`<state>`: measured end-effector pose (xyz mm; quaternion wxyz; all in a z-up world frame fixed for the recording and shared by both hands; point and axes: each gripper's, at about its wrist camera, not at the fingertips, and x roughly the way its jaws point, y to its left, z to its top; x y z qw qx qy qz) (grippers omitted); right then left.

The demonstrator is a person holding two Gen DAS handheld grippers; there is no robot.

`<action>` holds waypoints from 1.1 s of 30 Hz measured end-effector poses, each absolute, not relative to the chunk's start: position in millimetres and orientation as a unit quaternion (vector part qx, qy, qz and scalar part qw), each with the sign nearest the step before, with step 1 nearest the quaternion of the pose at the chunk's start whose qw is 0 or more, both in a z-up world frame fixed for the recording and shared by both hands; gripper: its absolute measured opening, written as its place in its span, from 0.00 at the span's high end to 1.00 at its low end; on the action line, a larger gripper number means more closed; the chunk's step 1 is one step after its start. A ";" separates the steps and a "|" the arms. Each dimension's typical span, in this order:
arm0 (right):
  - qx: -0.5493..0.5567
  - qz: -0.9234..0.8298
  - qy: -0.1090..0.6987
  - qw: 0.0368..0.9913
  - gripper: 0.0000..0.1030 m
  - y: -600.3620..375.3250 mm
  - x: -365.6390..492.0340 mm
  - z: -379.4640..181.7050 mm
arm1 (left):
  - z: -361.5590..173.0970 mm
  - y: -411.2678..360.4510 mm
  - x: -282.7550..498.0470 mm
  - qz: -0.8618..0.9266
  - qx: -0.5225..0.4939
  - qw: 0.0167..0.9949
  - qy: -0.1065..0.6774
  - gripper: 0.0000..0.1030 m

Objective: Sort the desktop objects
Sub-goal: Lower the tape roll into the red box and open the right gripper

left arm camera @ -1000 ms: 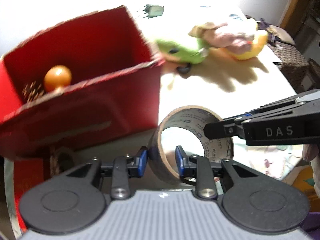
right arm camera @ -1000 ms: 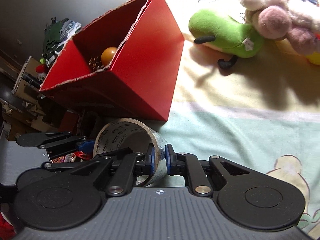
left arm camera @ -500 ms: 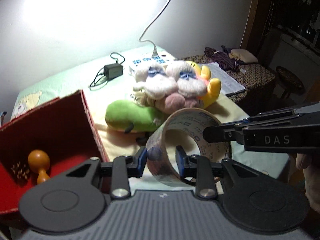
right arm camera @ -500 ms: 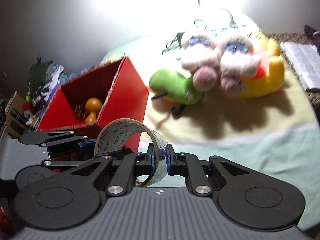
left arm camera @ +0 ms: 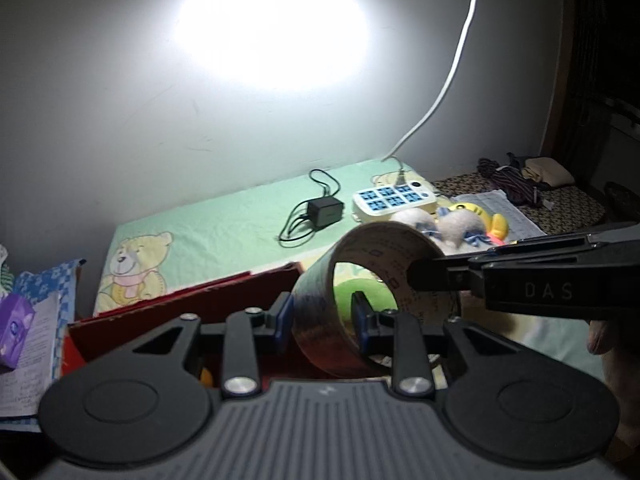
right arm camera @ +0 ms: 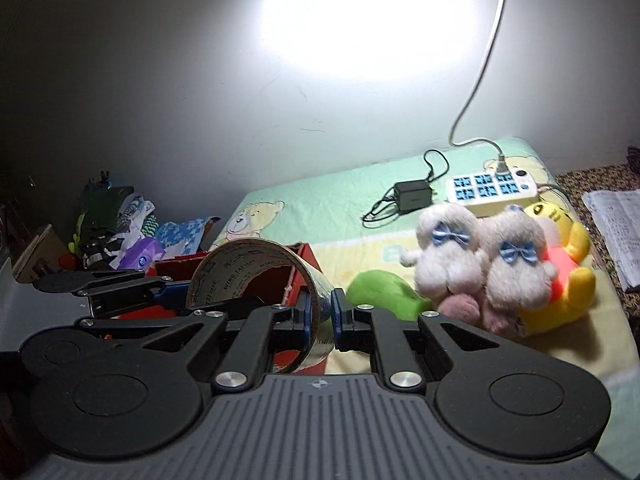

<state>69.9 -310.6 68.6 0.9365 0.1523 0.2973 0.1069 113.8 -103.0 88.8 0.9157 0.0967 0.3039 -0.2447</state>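
Note:
A roll of clear packing tape hangs in the air between both grippers. My left gripper is shut on its near wall, one blue pad outside the ring and one inside. My right gripper is shut on the opposite wall of the tape roll; it reaches in from the right in the left wrist view. The open red box lies just below and behind the roll, with an orange object barely showing inside. In the right wrist view the red box sits behind the roll.
Plush toys lie to the right: a green one, a white-and-pink one, a yellow one. A power strip and black charger sit by the wall. Clothes and a purple pack pile up left of the table.
Both grippers have risen together with the tape roll and tipped upward. The red box has dropped low in both views, and the wall and far table end have come into sight.

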 end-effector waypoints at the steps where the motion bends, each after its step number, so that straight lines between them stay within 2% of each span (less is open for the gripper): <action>1: 0.152 0.115 0.297 0.936 0.89 -303.4 77.3 69.4 | 88.0 -93.2 117.8 -0.233 0.095 0.918 0.307 0.73; 15: 0.154 0.229 0.377 0.884 0.90 -189.9 170.3 27.7 | 37.2 3.4 168.4 -0.114 0.073 0.909 0.395 0.73; 26: 0.131 0.258 0.481 0.827 0.91 -138.4 220.9 -12.7 | 1.0 26.6 186.6 -0.061 0.085 0.887 0.450 0.73; 33: 0.093 0.283 0.508 0.808 0.91 -120.1 232.2 -20.3 | -6.8 31.1 187.2 -0.046 0.086 0.878 0.469 0.69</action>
